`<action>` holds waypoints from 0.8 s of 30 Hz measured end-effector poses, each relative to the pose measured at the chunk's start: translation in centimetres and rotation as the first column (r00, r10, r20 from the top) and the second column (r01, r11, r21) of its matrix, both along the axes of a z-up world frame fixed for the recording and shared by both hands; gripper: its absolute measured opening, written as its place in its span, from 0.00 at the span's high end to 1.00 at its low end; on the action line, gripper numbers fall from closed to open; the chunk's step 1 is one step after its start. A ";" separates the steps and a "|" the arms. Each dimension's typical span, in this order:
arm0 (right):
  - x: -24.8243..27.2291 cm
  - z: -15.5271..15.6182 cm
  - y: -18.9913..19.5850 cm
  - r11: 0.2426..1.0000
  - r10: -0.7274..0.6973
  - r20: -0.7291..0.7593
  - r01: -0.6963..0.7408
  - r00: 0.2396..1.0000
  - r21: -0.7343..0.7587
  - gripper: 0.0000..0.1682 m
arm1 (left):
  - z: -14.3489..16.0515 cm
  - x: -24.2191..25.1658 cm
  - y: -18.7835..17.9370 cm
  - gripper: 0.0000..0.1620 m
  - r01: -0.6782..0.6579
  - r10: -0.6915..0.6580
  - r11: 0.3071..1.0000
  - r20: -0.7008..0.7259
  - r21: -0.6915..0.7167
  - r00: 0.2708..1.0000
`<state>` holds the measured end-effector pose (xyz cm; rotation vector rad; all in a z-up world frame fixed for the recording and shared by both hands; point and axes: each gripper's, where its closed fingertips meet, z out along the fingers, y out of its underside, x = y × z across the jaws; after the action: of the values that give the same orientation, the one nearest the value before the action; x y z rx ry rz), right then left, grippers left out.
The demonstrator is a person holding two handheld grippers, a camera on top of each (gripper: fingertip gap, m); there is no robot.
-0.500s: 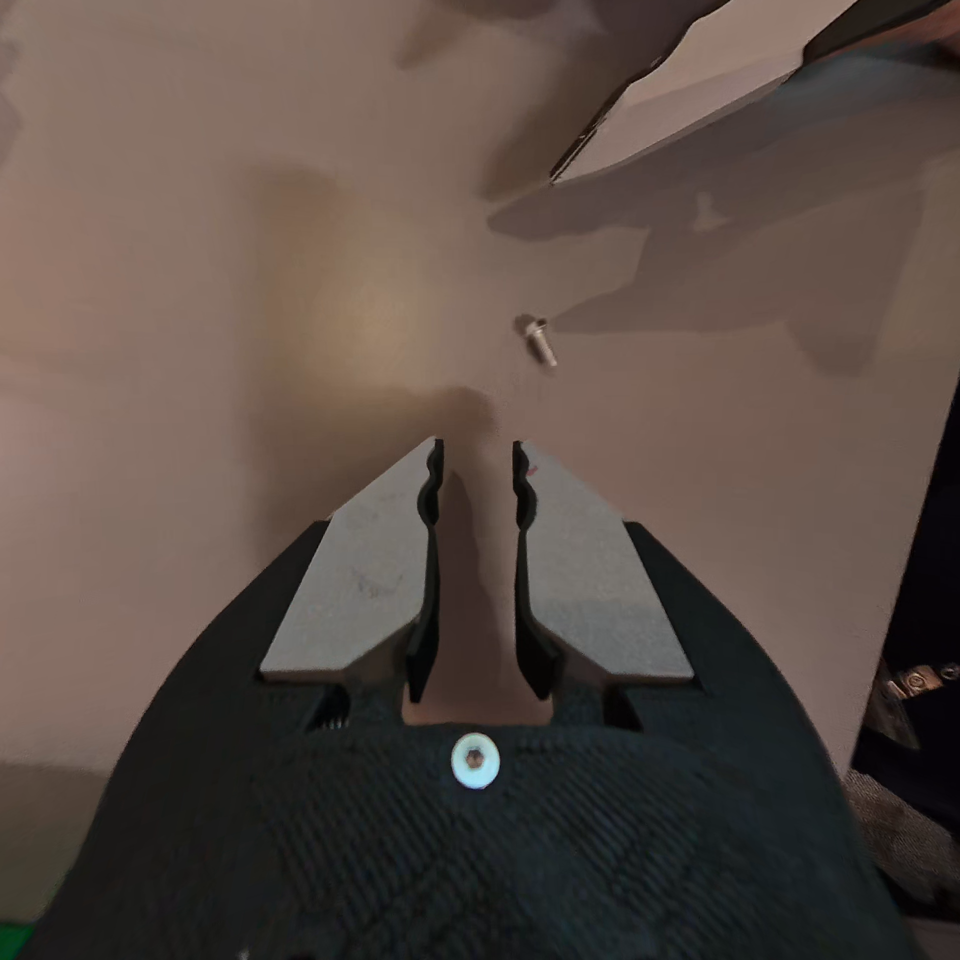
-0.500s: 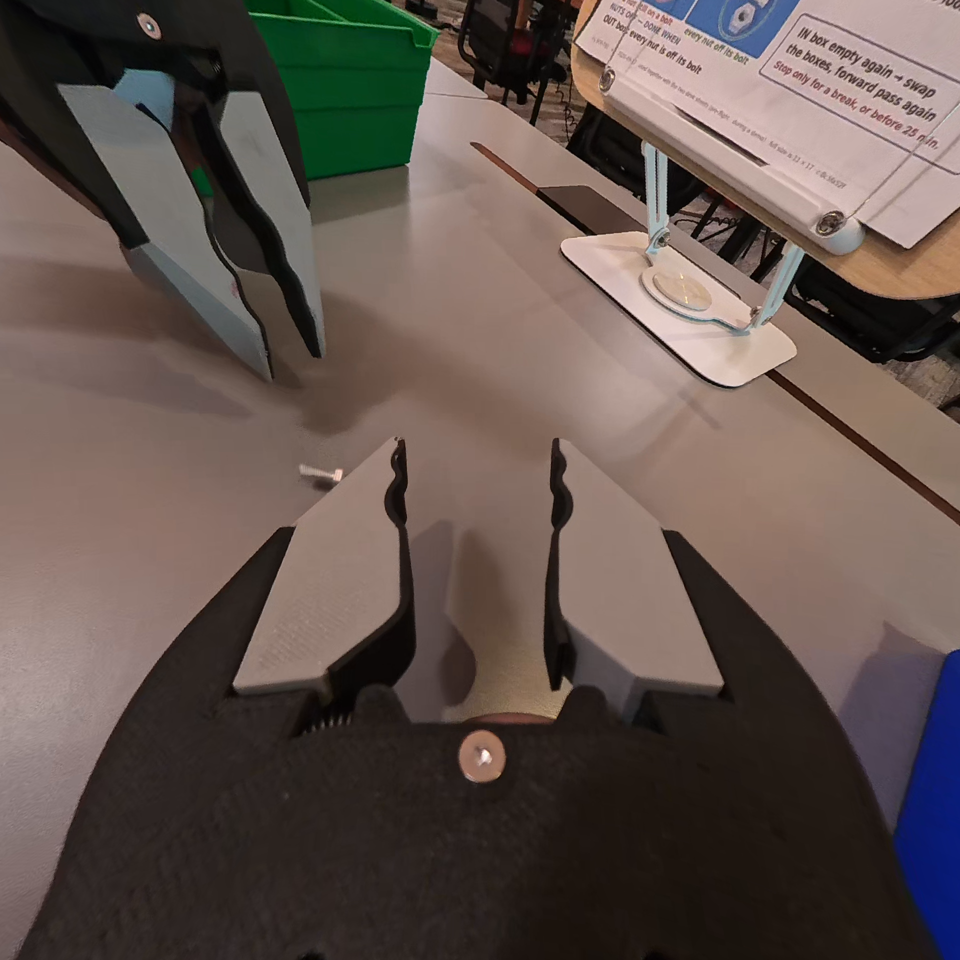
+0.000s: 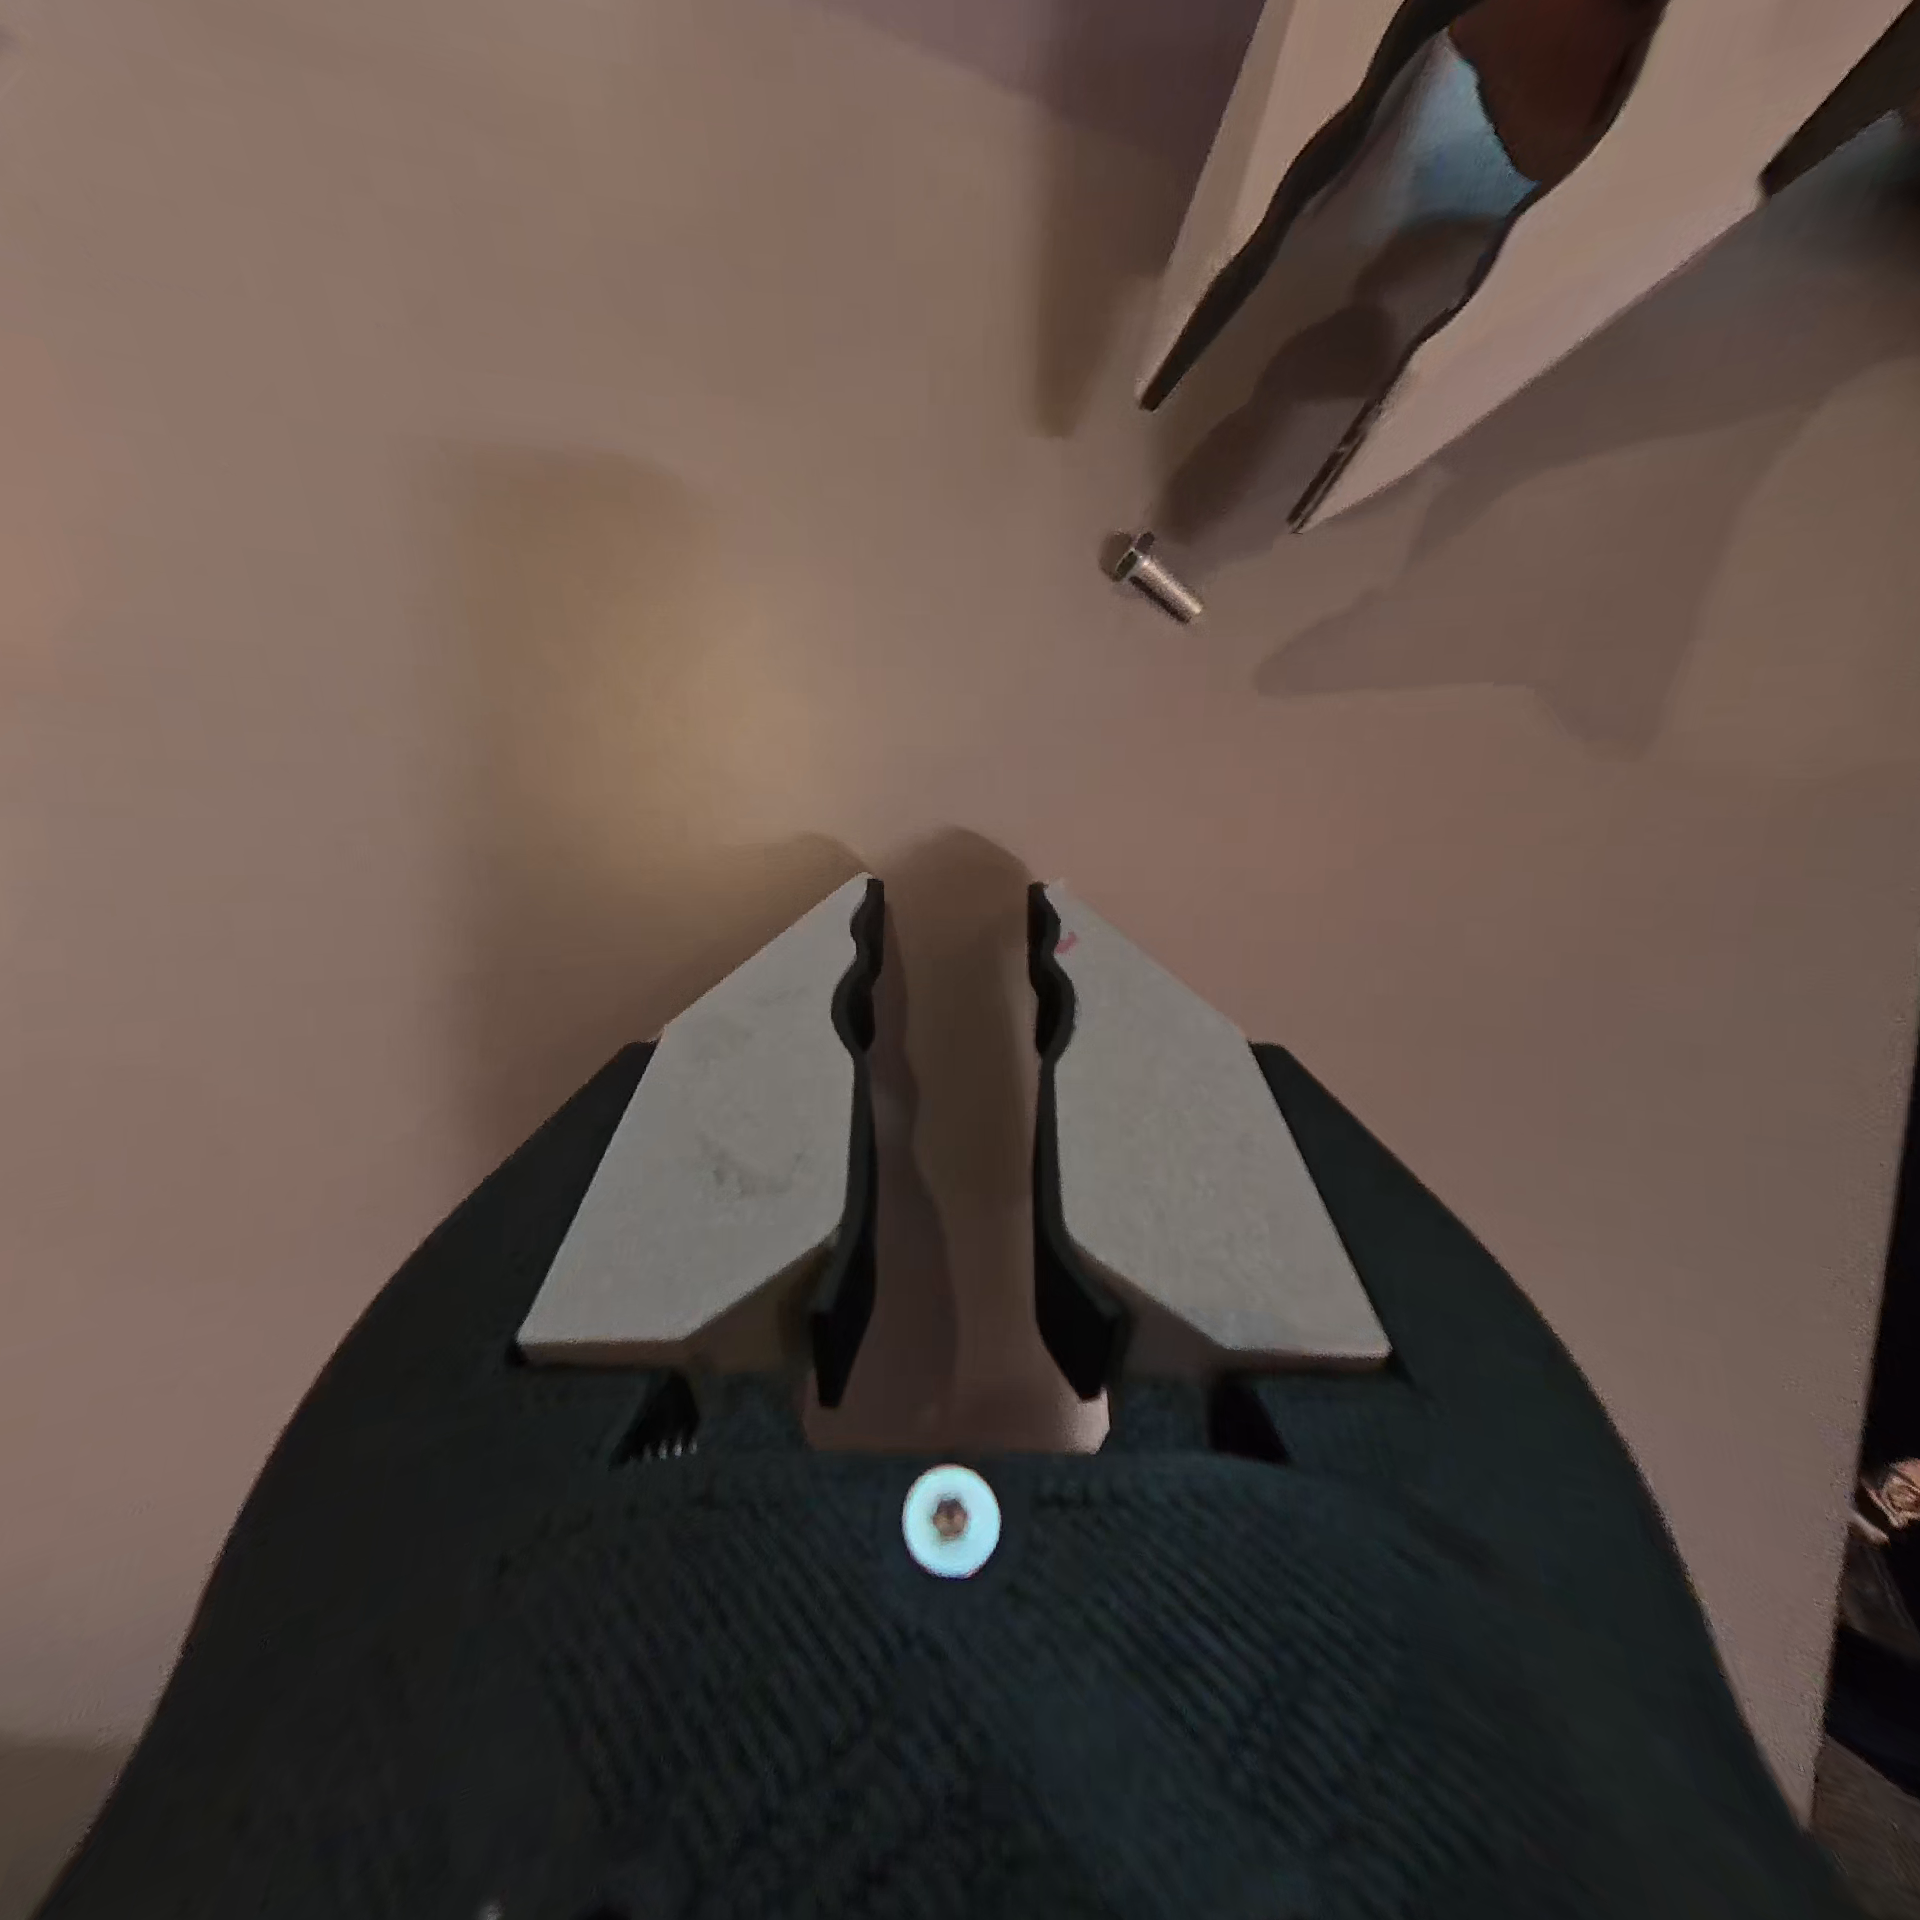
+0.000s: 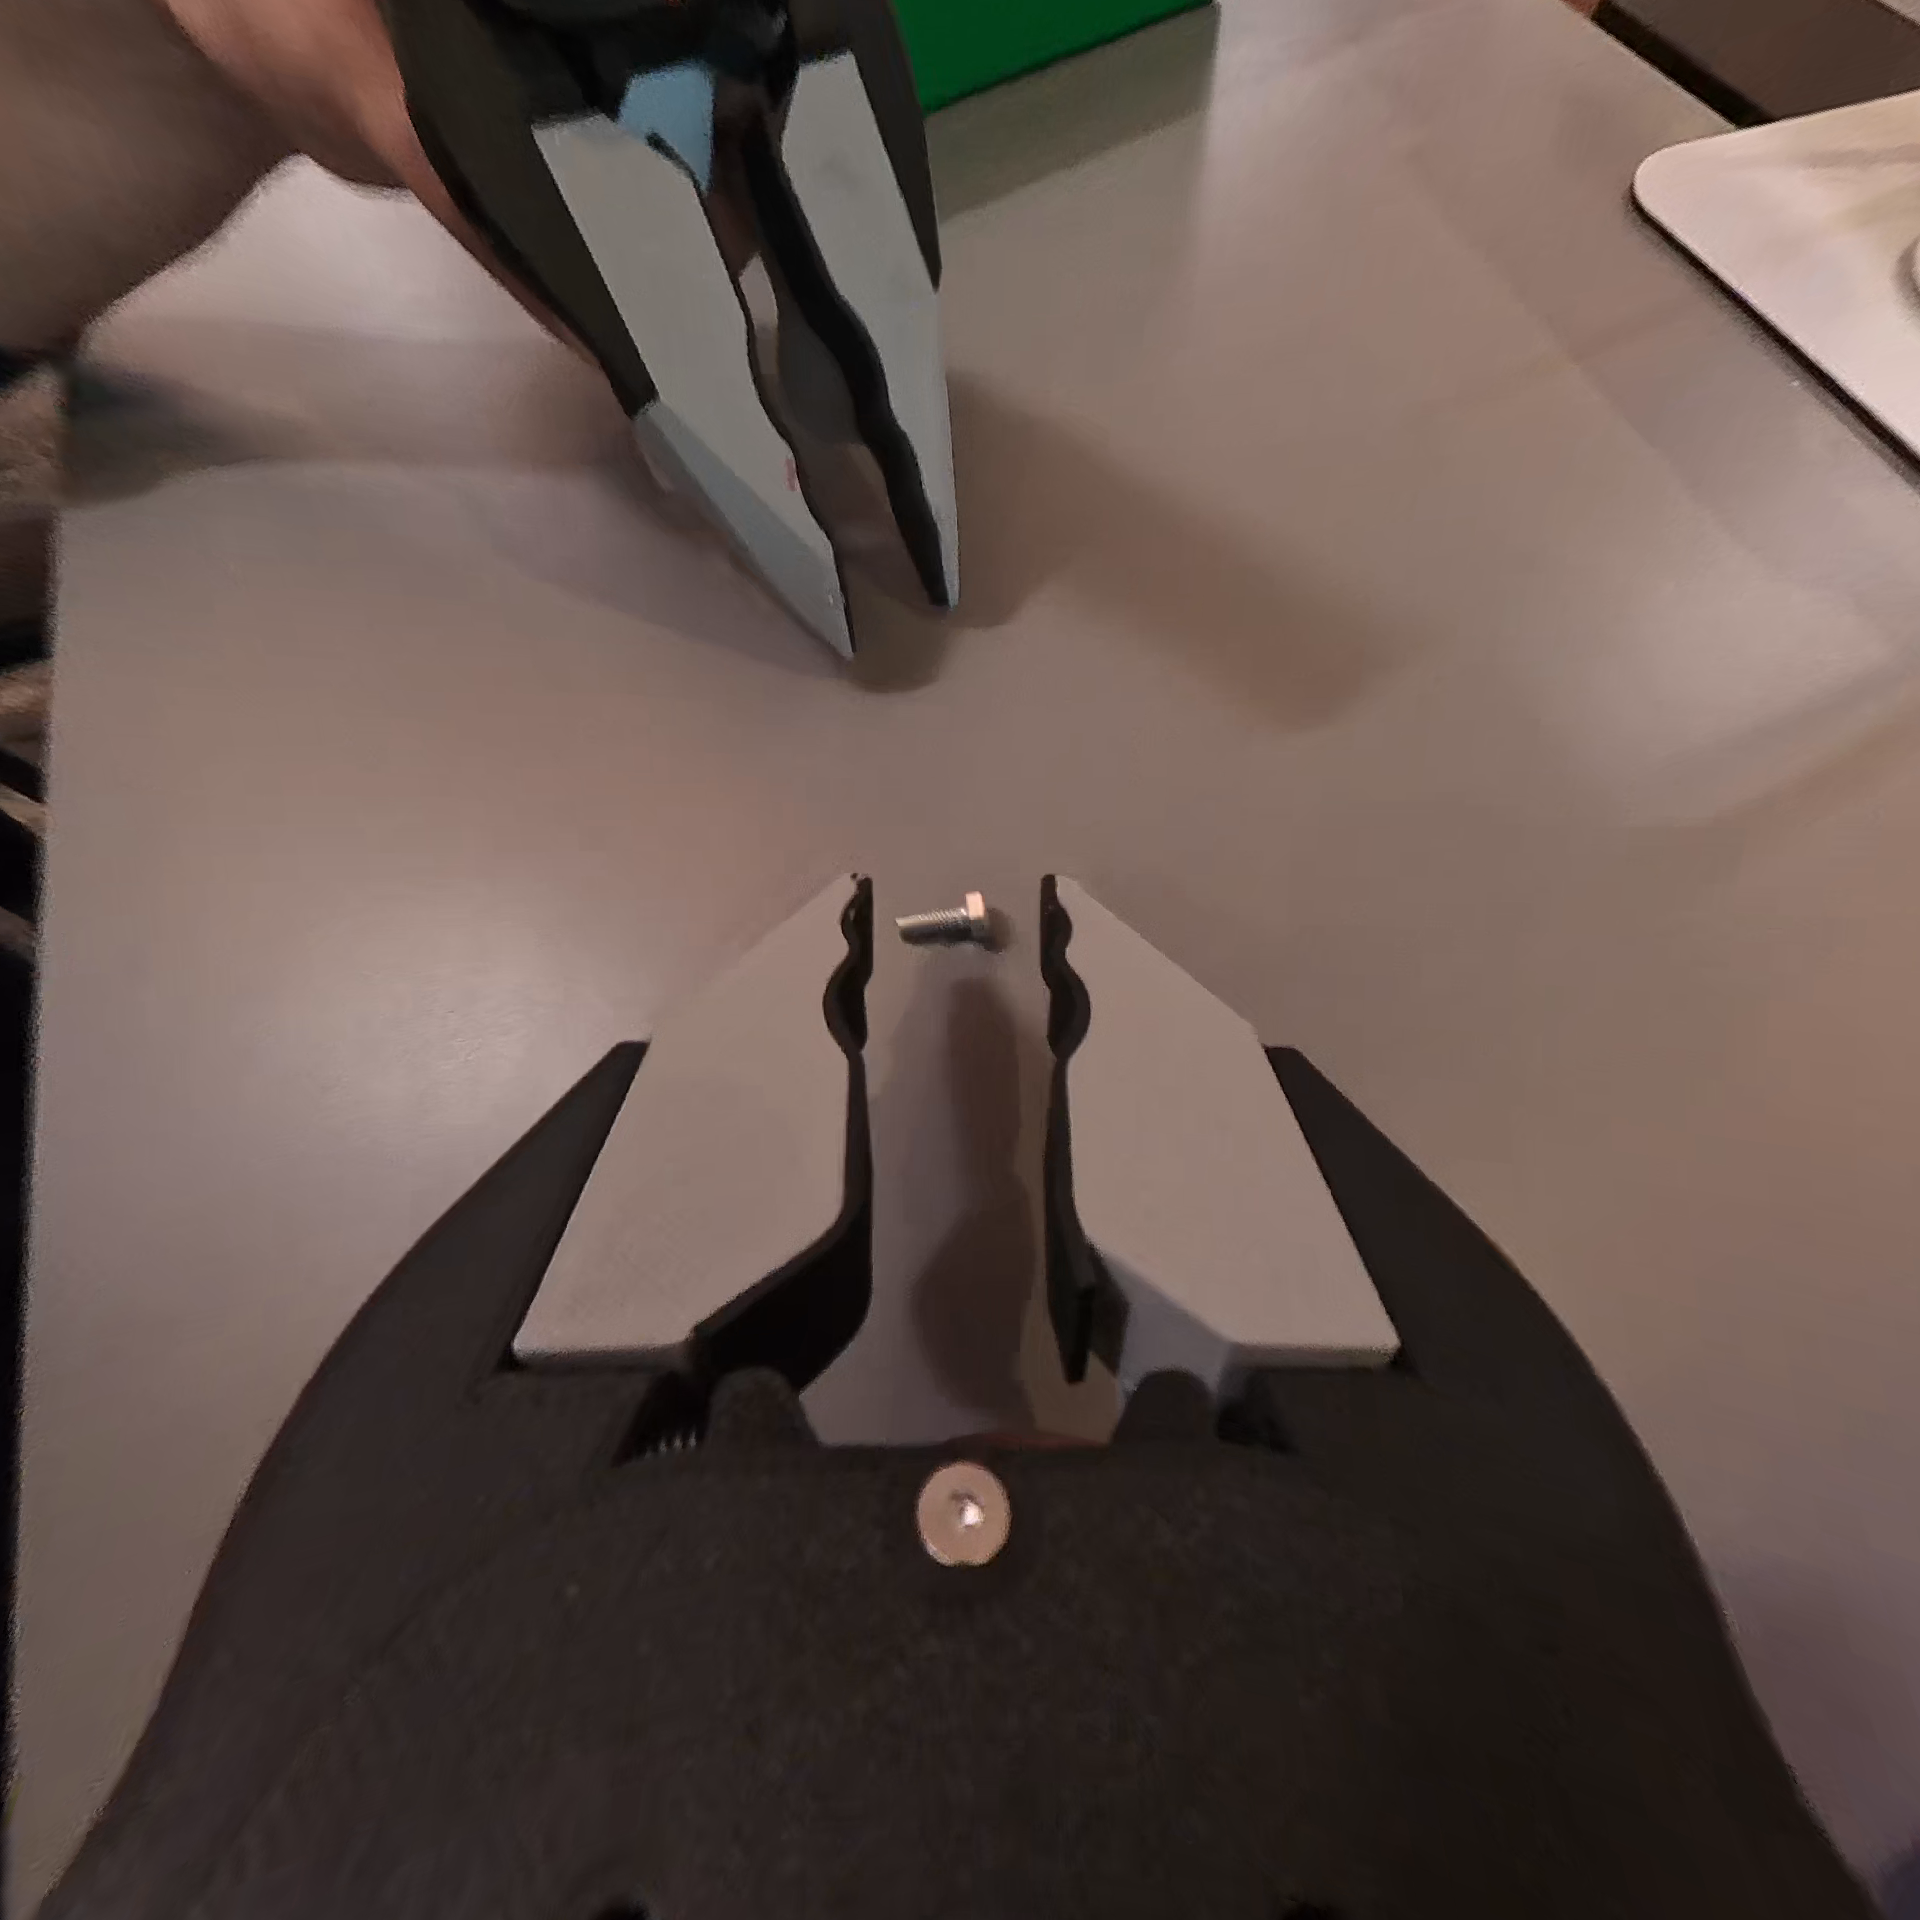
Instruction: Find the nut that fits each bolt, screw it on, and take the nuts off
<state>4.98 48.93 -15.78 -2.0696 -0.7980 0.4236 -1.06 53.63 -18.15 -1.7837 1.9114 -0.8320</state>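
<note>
Two hand-held grippers over a grey table point(image 4: 1351, 831), one small hex-head bolt point(image 4: 948, 921) lying loose on it.

The table carries a green bin point(image 4: 1039, 42) at its far edge and the corner of a pale flat stand base point(image 4: 1808, 239) at far right. The right gripper point(image 4: 951, 902) is spread, jaws apart with nothing pinched; the bolt lies on its side on the table between its fingertips, touching neither, head toward the right finger. The left gripper point(image 3: 954, 896) is likewise spread, with only bare table between its jaws. In the right wrist view it points down at the table well beyond the bolt; whether its tips touch the surface cannot be told, since that part is blurred. In the left wrist view the bolt point(image 3: 1151, 575) lies ahead and to the right, just beside the right gripper's fingertips point(image 3: 1320, 488).
</note>
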 end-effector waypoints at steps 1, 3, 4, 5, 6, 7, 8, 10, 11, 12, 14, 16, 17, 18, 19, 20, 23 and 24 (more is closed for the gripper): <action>0.3 -0.4 0.0 1.000 0.005 0.048 -0.006 0.999 0.007 0.83 | 0.1 0.2 0.0 0.83 0.021 -0.021 1.000 0.013 0.006 1.000; 0.5 -1.0 -0.2 0.999 0.029 0.125 -0.032 0.992 0.022 0.83 | 0.2 0.6 -0.4 0.81 0.100 -0.101 0.995 0.041 0.026 0.994; 0.5 -1.2 -0.3 0.999 0.045 0.144 -0.049 0.988 0.022 0.83 | 0.1 0.8 -0.4 0.80 0.128 -0.130 0.991 0.051 0.038 0.990; 0.4 -1.5 -0.6 0.997 0.068 0.152 -0.070 0.986 0.010 0.83 | 0.0 1.1 -0.3 0.78 0.146 -0.149 0.988 0.061 0.047 0.987; 0.4 -1.7 -0.9 0.996 0.088 0.155 -0.088 0.984 -0.005 0.83 | -0.1 1.4 -0.1 0.78 0.155 -0.159 0.986 0.072 0.057 0.985; 0.5 -1.9 -1.0 0.996 0.094 0.155 -0.093 0.984 -0.015 0.84 | -0.3 1.7 0.1 0.78 0.158 -0.164 0.985 0.082 0.074 0.983; 0.6 -2.0 -1.0 0.996 0.090 0.148 -0.088 0.985 -0.023 0.84 | -0.4 2.0 0.3 0.78 0.159 -0.168 0.982 0.098 0.098 0.981; 0.8 -2.0 -0.9 0.996 0.084 0.134 -0.080 0.987 -0.029 0.84 | -0.4 2.1 0.1 0.80 0.170 -0.182 0.980 0.115 0.108 0.977; 0.8 -1.8 -0.7 0.997 0.075 0.137 -0.073 0.988 -0.016 0.84 | -0.4 1.9 -0.3 0.78 0.183 -0.195 0.978 0.116 0.102 0.974; 0.8 -1.6 -0.6 0.997 0.072 0.137 -0.073 0.988 0.001 0.84 | -0.4 1.6 -0.8 0.79 0.210 -0.220 0.973 0.117 0.094 0.968; 0.6 -1.1 -0.4 0.996 0.082 0.134 -0.087 0.988 0.031 0.85 | -0.4 1.1 -1.7 0.75 0.246 -0.256 0.965 0.118 0.095 0.959; 0.8 -0.9 0.1 0.993 0.082 0.168 -0.095 0.982 0.073 0.86 | -0.4 0.9 -2.2 0.76 0.263 -0.273 0.960 0.117 0.093 0.955; 1.1 -0.9 0.6 0.991 0.071 0.201 -0.092 0.977 0.099 0.86 | -0.4 0.9 -2.4 0.75 0.267 -0.277 0.959 0.117 0.091 0.954; 1.3 -1.0 0.9 0.988 0.076 0.232 -0.104 0.970 0.113 0.87 | -0.4 0.9 -2.5 0.75 0.270 -0.279 0.959 0.117 0.090 0.953; 1.3 -1.1 0.9 0.984 0.094 0.256 -0.129 0.962 0.123 0.89 | -0.4 0.9 -2.5 0.74 0.270 -0.279 0.959 0.117 0.088 0.953; 1.2 -1.2 1.1 0.981 0.104 0.268 -0.143 0.958 0.129 0.90 | -0.4 1.0 -2.5 0.74 0.269 -0.278 0.959 0.117 0.085 0.953; 0.5 -1.9 1.3 0.982 0.137 0.278 -0.168 0.951 0.090 0.93 | -0.4 1.0 -2.6 0.74 0.265 -0.275 0.960 0.117 0.089 0.954; 0.3 -2.4 1.4 0.983 0.139 0.295 -0.169 0.945 0.075 0.94 | -0.4 1.1 -2.6 0.74 0.263 -0.272 0.961 0.117 0.089 0.955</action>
<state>5.29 50.32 -18.15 -2.0077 -1.1378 0.1606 0.03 51.02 -18.56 -1.4117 2.0971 -0.9296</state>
